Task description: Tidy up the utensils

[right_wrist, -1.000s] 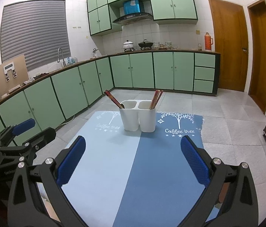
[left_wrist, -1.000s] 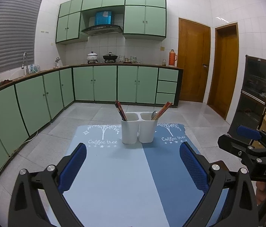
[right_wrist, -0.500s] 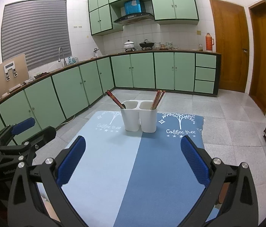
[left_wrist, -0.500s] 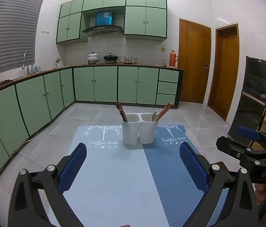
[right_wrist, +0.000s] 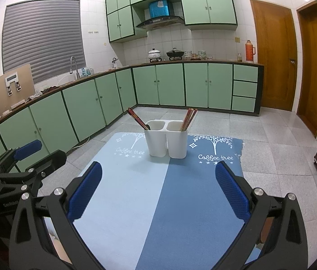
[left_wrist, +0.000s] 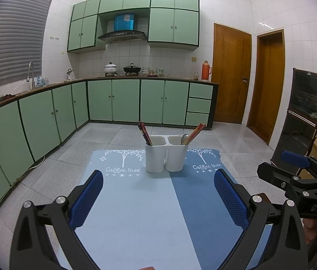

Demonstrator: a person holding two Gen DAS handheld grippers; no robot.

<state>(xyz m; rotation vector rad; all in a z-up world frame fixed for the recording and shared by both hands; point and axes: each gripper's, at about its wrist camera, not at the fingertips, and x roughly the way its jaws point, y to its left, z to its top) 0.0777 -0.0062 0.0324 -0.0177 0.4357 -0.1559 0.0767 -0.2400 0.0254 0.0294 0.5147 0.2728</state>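
A white two-compartment utensil holder stands upright at the far middle of a two-tone blue mat. Red-brown chopsticks lean out of its left compartment. More chopsticks and a metal spoon stick out of the right one. My left gripper is open and empty, held well short of the holder. My right gripper is open and empty too, at a similar distance. Each gripper shows at the other view's edge.
Green kitchen cabinets run along the left and back walls with a sink tap and pots on the counter. Two wooden doors stand at the right. A dark glass-front cabinet and cardboard boxes sit at the far right.
Both views have drifted slightly; the holder sits a touch lower and nearer in frame. Both grippers stay open and empty.
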